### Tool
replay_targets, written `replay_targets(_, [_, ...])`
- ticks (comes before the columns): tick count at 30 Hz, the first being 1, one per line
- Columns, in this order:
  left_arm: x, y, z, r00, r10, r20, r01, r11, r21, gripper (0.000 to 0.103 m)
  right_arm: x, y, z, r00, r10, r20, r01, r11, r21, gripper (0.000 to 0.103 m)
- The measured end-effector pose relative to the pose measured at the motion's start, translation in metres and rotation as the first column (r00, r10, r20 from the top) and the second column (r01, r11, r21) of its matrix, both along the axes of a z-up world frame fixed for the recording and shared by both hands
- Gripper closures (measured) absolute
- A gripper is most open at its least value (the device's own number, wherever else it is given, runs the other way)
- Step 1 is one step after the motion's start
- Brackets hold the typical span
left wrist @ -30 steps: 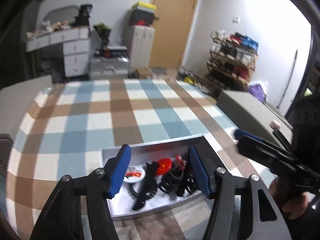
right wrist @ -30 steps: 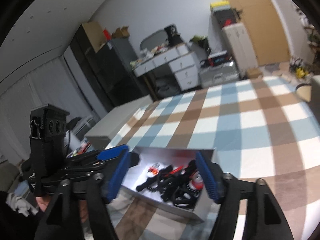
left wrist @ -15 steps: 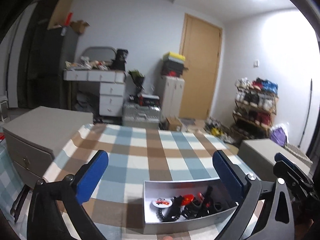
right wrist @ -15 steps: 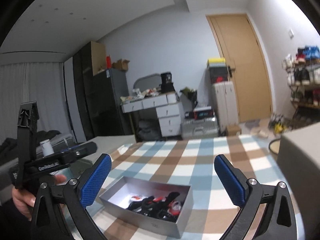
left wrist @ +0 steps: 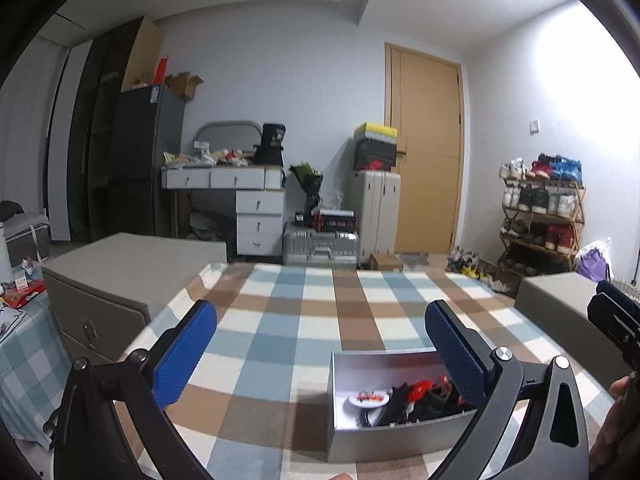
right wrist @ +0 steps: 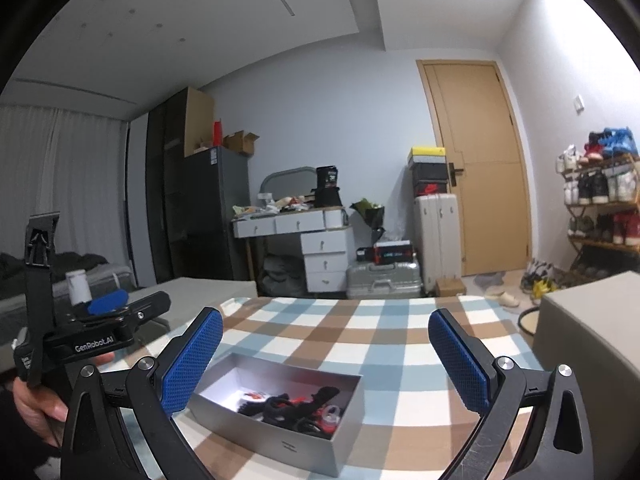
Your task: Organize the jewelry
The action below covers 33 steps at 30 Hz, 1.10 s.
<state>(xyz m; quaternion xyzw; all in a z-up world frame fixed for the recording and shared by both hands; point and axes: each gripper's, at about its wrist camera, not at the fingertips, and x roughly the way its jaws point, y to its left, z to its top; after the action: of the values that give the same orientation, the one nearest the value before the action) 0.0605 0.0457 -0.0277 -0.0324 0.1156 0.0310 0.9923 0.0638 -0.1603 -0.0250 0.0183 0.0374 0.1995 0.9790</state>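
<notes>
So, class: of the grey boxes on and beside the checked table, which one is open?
The small silver box on the checked cloth: lidless, contents showing. The big grey ones beside the table show closed tops.

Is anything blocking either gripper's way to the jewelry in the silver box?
Nothing visible does. The silver box stands open, no lid on it, on the checked tablecloth, with the jewelry exposed inside. The left gripper and right gripper are both open and empty, with only bare cloth before them.

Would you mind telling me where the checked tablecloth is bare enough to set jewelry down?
The tablecloth is bare beyond the silver box, toward the far edge, and to its left in the left wrist view. The box itself is crowded with black and red pieces.
</notes>
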Motion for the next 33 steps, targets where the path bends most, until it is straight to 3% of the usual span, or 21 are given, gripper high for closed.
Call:
replay_targets(13, [-0.002,-0.016,-0.017,1.0,0.014,-0.012,-0.013,0.996,0.083,0.001,0.004,0.011,-0.024,0.999,-0.041,-0.02,0.038,0.994,-0.103,0.0])
replay_targets(18, [0.002,-0.021,-0.021,0.999,0.001,-0.039,0.003,0.996,0.087,0.001,0.012,0.011,-0.026,0.997,-0.053,-0.065,0.045,0.993,-0.109,0.0])
replay_targets(23, [0.008,-0.017,-0.023,0.995,-0.005,-0.099,0.012,0.998,0.065,0.001,0.032,0.015,-0.033,0.984,-0.056,-0.171,0.031,0.989,-0.143,0.0])
replay_targets(33, [0.002,-0.019,-0.021,0.997,0.013,-0.082,-0.009,0.998,0.054,0.001,0.03,0.014,-0.032,0.986,-0.046,-0.16,0.023,0.99,-0.143,0.0])
